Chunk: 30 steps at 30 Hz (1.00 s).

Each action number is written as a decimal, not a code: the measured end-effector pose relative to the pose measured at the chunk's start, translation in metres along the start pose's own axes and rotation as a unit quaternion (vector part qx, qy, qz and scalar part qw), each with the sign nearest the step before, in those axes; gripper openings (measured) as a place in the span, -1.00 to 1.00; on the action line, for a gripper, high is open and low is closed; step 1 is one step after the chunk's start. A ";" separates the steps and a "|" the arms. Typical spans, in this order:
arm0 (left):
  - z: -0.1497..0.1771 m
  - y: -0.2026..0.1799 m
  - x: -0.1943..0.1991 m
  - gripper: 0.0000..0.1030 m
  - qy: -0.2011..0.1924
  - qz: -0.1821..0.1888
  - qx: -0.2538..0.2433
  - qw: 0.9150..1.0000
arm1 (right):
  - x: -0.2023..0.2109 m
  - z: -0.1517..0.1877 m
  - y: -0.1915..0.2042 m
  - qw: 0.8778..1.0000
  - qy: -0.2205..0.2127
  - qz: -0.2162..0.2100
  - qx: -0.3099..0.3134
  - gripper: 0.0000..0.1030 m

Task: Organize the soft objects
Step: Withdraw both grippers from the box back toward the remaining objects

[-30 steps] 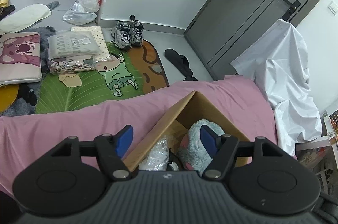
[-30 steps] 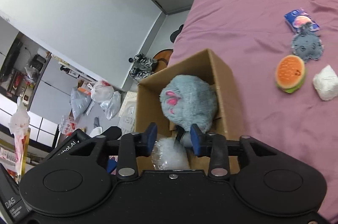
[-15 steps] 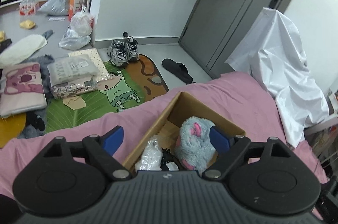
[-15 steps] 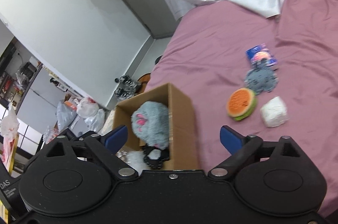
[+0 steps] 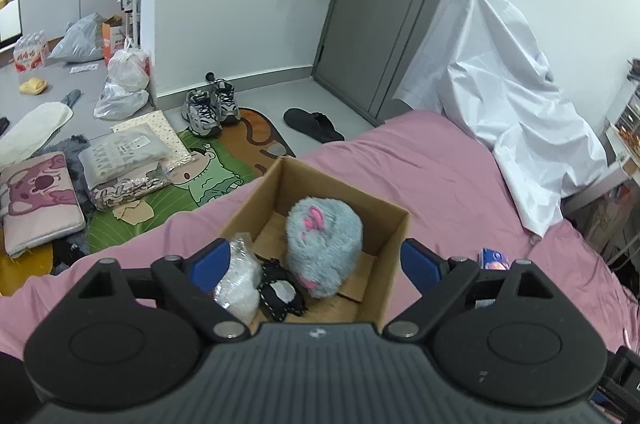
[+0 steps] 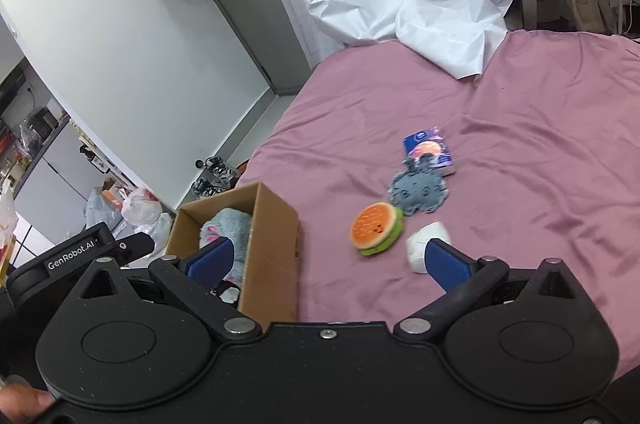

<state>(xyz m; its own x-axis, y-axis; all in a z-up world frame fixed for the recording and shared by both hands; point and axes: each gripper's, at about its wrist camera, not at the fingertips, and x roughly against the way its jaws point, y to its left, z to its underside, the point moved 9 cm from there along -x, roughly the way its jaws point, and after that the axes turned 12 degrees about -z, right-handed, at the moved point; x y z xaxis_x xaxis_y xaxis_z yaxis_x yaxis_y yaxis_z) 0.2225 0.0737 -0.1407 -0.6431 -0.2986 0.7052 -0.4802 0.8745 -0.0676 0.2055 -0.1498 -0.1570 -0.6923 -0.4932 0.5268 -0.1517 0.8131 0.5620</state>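
Cardboard box (image 5: 384, 224) sat on the pink bed (image 6: 520, 128), holding a grey plush toy (image 5: 322, 244). We found the left gripper (image 5: 316, 264) and right gripper (image 6: 328, 260) both spread wide, grasping nothing. A burger toy (image 6: 376, 228), flat grey toy (image 6: 418, 190) and white lump (image 6: 420, 244) lay on the bed beside the box.

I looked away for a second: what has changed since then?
The right claw opened, let go of the grey plush in the box and pulled back. The left claw opened wider and backed off. The burger toy stayed on the bed.
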 end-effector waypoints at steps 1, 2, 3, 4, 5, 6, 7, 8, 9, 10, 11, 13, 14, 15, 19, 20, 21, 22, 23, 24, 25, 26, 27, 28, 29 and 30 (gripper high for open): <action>0.001 -0.004 0.002 0.77 0.000 0.000 -0.007 1.000 | 0.003 -0.001 -0.004 1.000 0.000 -0.001 -0.001 1.00; 0.003 -0.007 0.004 0.77 0.000 0.000 -0.013 1.000 | 0.005 -0.001 -0.006 1.000 0.000 -0.002 -0.001 0.99; 0.005 -0.012 0.007 0.77 -0.001 0.001 -0.021 1.000 | 0.008 -0.002 -0.010 1.000 -0.001 -0.003 -0.001 0.99; 0.006 -0.016 0.008 0.77 0.000 0.000 -0.027 1.000 | 0.011 -0.003 -0.013 1.000 -0.002 -0.003 -0.001 1.00; 0.008 -0.019 0.010 0.77 0.000 0.000 -0.033 0.999 | 0.013 -0.003 -0.016 1.000 -0.002 -0.002 -0.001 1.00; 0.010 -0.023 0.012 0.77 0.000 0.000 -0.040 0.999 | 0.016 -0.004 -0.019 1.000 -0.003 -0.001 -0.002 1.00; 0.012 -0.027 0.014 0.77 0.000 0.000 -0.047 0.999 | 0.018 -0.004 -0.022 1.000 -0.003 -0.001 -0.003 1.00; 0.014 -0.032 0.015 0.77 0.001 0.001 -0.054 0.999 | 0.019 -0.004 -0.025 1.000 -0.003 -0.001 -0.004 1.00; 0.016 -0.036 0.016 0.77 0.001 0.002 -0.061 0.998 | 0.021 -0.005 -0.028 1.000 -0.003 -0.001 -0.005 1.00; 0.018 -0.040 0.017 0.77 0.001 0.002 -0.068 0.998 | 0.023 -0.005 -0.031 1.000 -0.003 -0.002 -0.006 0.99; 0.021 -0.044 0.019 0.77 0.001 0.002 -0.077 0.997 | 0.025 -0.006 -0.035 1.000 -0.003 -0.001 -0.006 0.99; 0.026 -0.052 0.021 0.77 0.001 0.003 -0.090 0.996 | 0.028 -0.006 -0.042 1.000 -0.001 0.001 -0.009 1.00; 0.028 -0.056 0.022 0.77 0.002 0.003 -0.094 0.996 | 0.029 -0.006 -0.045 1.000 0.000 0.001 -0.009 1.00; 0.030 -0.060 0.023 0.77 0.003 0.003 -0.098 0.995 | 0.031 -0.006 -0.048 1.000 0.002 0.000 -0.009 1.00; 0.036 -0.071 0.025 0.77 0.004 0.002 -0.111 0.994 | 0.035 -0.005 -0.058 1.000 0.006 -0.001 -0.008 1.00; 0.038 -0.074 0.025 0.77 0.005 0.001 -0.114 0.993 | 0.035 -0.005 -0.061 1.000 0.009 -0.001 -0.009 1.00; 0.039 -0.077 0.025 0.77 0.007 0.001 -0.118 0.993 | 0.035 -0.005 -0.064 1.000 0.011 -0.002 -0.012 1.00; 0.041 -0.081 0.025 0.77 0.012 0.003 -0.121 0.993 | 0.036 -0.005 -0.066 1.000 0.012 -0.002 -0.013 1.00; 0.043 -0.084 0.025 0.77 0.016 0.008 -0.124 0.992 | 0.036 -0.004 -0.070 1.000 0.014 -0.002 -0.016 1.00; 0.043 -0.087 0.025 0.77 0.017 0.010 -0.125 0.992 | 0.036 -0.004 -0.072 1.000 0.017 -0.003 -0.018 1.00; 0.044 -0.090 0.026 0.77 0.014 0.007 -0.127 0.992 | 0.036 -0.003 -0.074 1.000 0.020 -0.004 -0.022 0.99; 0.045 -0.091 0.026 0.77 0.012 0.002 -0.131 0.991 | 0.035 -0.003 -0.077 0.999 0.024 -0.005 -0.025 0.99; 0.046 -0.094 0.026 0.77 0.010 -0.003 -0.137 0.991 | 0.034 -0.003 -0.080 0.999 0.028 -0.006 -0.030 0.99; 0.047 -0.096 0.025 0.77 0.010 -0.004 -0.140 0.990 | 0.034 -0.003 -0.083 0.999 0.030 -0.008 -0.034 0.99; 0.049 -0.099 0.025 0.77 0.013 -0.002 -0.141 0.990 | 0.034 -0.003 -0.085 0.999 0.030 -0.010 -0.038 0.99; 0.050 -0.101 0.023 0.77 0.017 0.001 -0.140 0.990 | 0.033 -0.002 -0.087 0.999 0.032 -0.012 -0.040 0.99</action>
<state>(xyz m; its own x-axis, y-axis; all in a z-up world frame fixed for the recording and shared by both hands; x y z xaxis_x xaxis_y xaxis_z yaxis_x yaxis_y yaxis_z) 0.2261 -0.0410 -0.1530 -0.6211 -0.2878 0.7290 -0.2916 0.9482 0.1259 0.1974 -0.2378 -0.1873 -0.6421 -0.5327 0.5513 -0.1084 0.7750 0.6225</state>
